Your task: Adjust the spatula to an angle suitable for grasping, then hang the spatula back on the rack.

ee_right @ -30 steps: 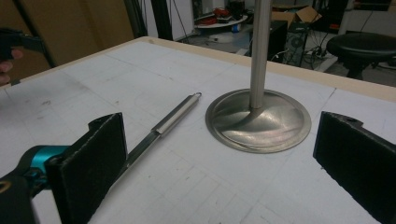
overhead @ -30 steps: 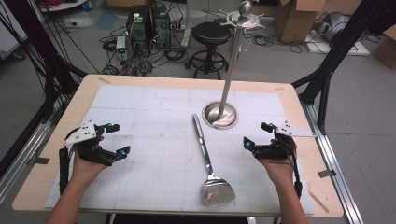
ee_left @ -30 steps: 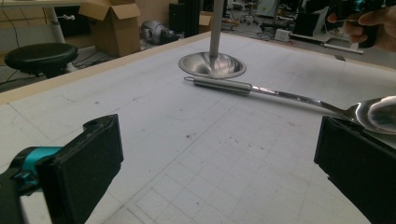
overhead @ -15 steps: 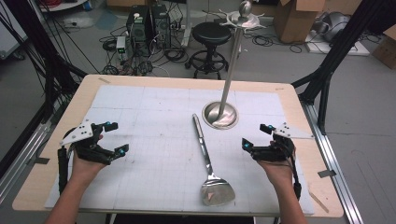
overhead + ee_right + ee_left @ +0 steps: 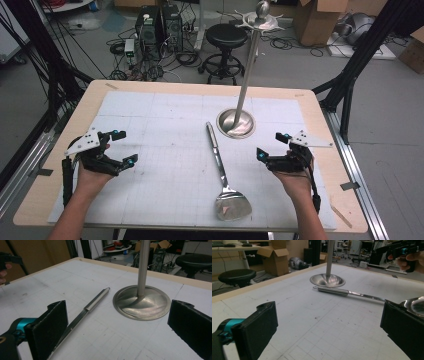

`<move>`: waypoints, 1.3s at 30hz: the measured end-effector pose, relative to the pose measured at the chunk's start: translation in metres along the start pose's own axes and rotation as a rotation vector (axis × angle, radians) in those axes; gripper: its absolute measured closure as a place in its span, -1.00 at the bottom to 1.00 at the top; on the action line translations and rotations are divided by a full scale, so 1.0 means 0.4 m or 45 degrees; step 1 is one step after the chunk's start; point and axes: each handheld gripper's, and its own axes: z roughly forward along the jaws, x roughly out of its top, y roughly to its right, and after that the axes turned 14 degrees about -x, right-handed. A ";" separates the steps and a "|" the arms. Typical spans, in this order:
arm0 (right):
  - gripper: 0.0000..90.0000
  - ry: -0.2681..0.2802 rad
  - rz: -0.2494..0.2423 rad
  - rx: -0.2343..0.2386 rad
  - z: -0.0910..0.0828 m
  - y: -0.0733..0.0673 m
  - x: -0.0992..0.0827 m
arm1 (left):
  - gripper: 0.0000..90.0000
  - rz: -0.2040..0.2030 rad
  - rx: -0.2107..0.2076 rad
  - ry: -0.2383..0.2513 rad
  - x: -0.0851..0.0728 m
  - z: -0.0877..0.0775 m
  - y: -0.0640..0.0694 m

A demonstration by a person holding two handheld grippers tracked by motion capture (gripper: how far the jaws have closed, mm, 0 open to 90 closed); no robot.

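A steel spatula (image 5: pixel 222 175) lies in the middle of the white gridded mat (image 5: pixel 165 125), handle pointing away from me, blade near the front edge. Its handle (image 5: pixel 333 290) (image 5: pixel 96 299) shows in both gripper views. Just behind it stands a tall metal stand (image 5: pixel 245 80) on a round base (image 5: pixel 236 122) (image 5: pixel 327 280) (image 5: pixel 142 301). My left gripper (image 5: pixel 123 147) hovers open at the mat's left side. My right gripper (image 5: pixel 272 145) is open to the right of the spatula. Both hold nothing, jaws wide apart.
The wooden table (image 5: pixel 310 100) frames the mat, with black frame legs (image 5: pixel 350 75) at its far right and left. Behind the table are a black stool (image 5: pixel 227 37), computer gear (image 5: pixel 155 25) and cardboard boxes (image 5: pixel 315 20) on the floor.
Both hands have shifted only slightly; the right gripper edged a little left toward the spatula. The spatula and stand have not moved.
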 end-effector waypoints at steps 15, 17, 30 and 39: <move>-0.95 -0.043 -0.031 0.024 0.026 -0.047 0.052 | -0.96 0.028 -0.001 0.017 0.007 -0.004 0.006; -0.95 -0.060 -0.036 0.024 0.041 -0.057 0.064 | -0.96 0.030 0.005 0.011 0.009 -0.004 0.006; -0.95 -0.185 -0.092 0.046 0.140 -0.119 0.138 | -0.96 0.037 0.005 -0.009 0.011 -0.005 0.010; -0.89 -0.283 -0.120 0.046 0.200 -0.143 0.163 | -0.96 0.039 0.010 -0.025 0.011 -0.003 0.012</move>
